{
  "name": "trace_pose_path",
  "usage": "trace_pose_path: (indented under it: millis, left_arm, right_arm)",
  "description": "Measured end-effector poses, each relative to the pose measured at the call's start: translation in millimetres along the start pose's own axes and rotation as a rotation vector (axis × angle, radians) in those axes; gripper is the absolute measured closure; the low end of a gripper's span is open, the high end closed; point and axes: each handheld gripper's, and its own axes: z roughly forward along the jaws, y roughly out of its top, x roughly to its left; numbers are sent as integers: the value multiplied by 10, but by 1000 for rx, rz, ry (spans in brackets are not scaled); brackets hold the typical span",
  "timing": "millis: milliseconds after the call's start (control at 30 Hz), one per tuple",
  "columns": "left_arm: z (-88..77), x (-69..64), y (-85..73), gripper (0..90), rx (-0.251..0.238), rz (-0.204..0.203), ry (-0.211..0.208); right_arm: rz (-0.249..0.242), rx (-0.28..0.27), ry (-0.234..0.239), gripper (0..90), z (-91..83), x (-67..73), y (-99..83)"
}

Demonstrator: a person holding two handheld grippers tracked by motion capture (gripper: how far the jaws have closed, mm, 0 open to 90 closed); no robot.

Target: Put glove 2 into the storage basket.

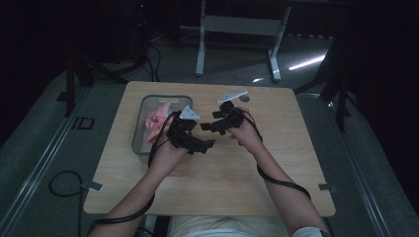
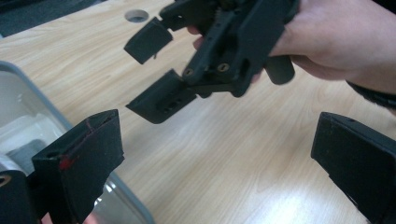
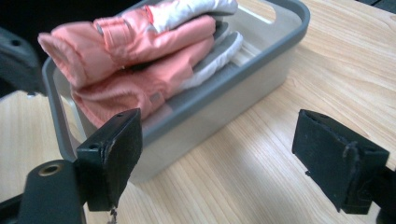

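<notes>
A folded pink and white garment [image 3: 140,60] lies in a grey bin [image 3: 224,98] on the wooden table [image 1: 247,182]. The high view shows the garment [image 1: 157,121] in the bin [image 1: 141,129] at the table's back left. My left gripper [image 1: 206,145] hovers just right of the bin and points right, jaws open. In its own view the left gripper [image 2: 215,163] has bare tabletop between its wide-apart jaws. My right gripper [image 1: 210,121] faces it from the right and points left toward the bin, jaws open. The right gripper [image 3: 226,156] holds nothing in its own view.
A round hole [image 2: 137,15] is cut into the tabletop beyond the right gripper [image 2: 156,70]. A white-legged stand [image 1: 237,29] is on the floor behind the table. Cables [image 1: 64,185] trail on the floor at the left. Bare wood lies in front and right.
</notes>
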Motion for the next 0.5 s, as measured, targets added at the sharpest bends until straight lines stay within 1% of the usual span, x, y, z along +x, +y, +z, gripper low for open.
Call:
trace_pose_path:
  millis: [33, 100, 167, 267, 400, 467, 500]
  left_arm:
    - [8, -18, -6, 20, -2, -1, -6]
    - [31, -67, -25, 19, 3, 13, -9]
    - [55, -113, -47, 20, 5, 22, -12]
    - [99, -168, -90, 20, 9, 31, -31]
    - [156, -234, -153, 20, 13, 48, -30]
    - [193, -267, -189, 19, 23, 63, -34]
    - [204, -280, -204, 19, 17, 67, -33]
  right_arm:
    - [-2, 0, 1, 160, -10, -4, -29]
    - [6, -8, 15, 160, -30, -11, -76]
    - [4, -16, 8, 161, -45, -20, -116]
    - [14, -26, 11, 161, -62, -46, -184]
    - [12, -29, 3, 161, -76, -75, -278]
    - [8, -32, 0, 161, -92, -87, -324]
    - [10, -33, 0, 161, -103, -94, -352]
